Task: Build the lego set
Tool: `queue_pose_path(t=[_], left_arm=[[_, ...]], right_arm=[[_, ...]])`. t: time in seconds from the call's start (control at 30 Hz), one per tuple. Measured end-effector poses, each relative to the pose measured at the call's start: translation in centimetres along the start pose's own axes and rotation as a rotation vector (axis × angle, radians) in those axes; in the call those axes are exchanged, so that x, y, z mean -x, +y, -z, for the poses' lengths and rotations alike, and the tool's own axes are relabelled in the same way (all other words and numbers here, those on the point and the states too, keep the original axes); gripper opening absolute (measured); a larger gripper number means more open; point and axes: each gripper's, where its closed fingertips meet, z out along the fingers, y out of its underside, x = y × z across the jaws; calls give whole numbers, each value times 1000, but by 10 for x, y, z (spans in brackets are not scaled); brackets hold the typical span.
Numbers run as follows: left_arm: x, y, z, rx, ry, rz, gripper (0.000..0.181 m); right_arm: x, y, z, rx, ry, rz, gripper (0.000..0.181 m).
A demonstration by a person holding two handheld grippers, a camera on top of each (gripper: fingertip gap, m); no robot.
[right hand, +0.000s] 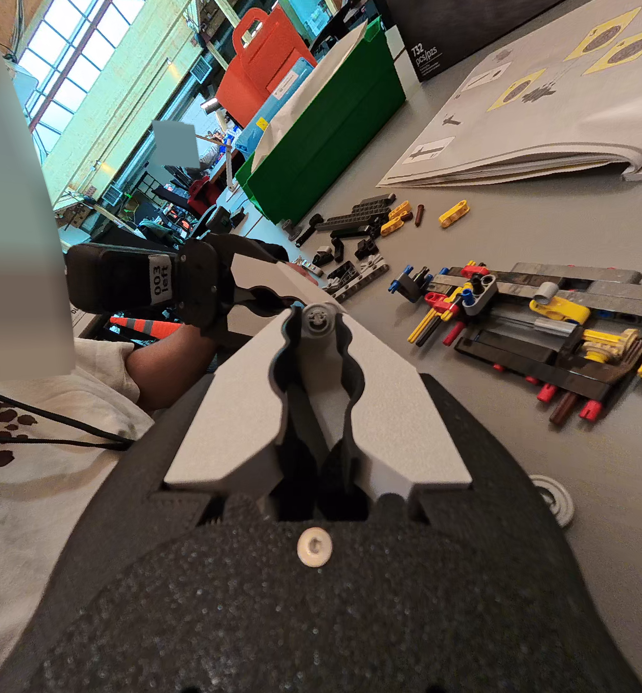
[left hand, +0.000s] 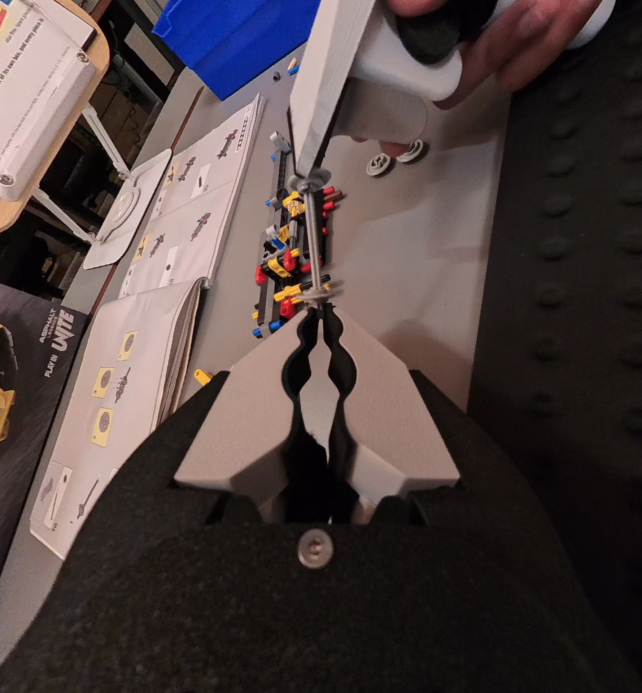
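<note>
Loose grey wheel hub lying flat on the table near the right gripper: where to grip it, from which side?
Grip the grey wheel hub across its outer rim, coming down from above. It lies flat on the table, so the rim edges are the only opposed faces; open space surrounds it. The right gripper already pinches an axle end.

Daylight is pouring through the windows in the right wrist view, while the left wrist view is looking dim and warm. Wide-angle distortion is bending both pictures' edges. The axle is blurring slightly; the table is showing soft shadows.
</note>
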Motion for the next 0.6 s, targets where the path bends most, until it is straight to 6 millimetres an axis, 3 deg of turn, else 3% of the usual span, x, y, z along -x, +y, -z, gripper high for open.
queue_pose_path(t=[0.6], left_arm=[[-1,1,0,-3,17,24,2]], right_arm=[[-3,1,-1,10,6,-11,17]])
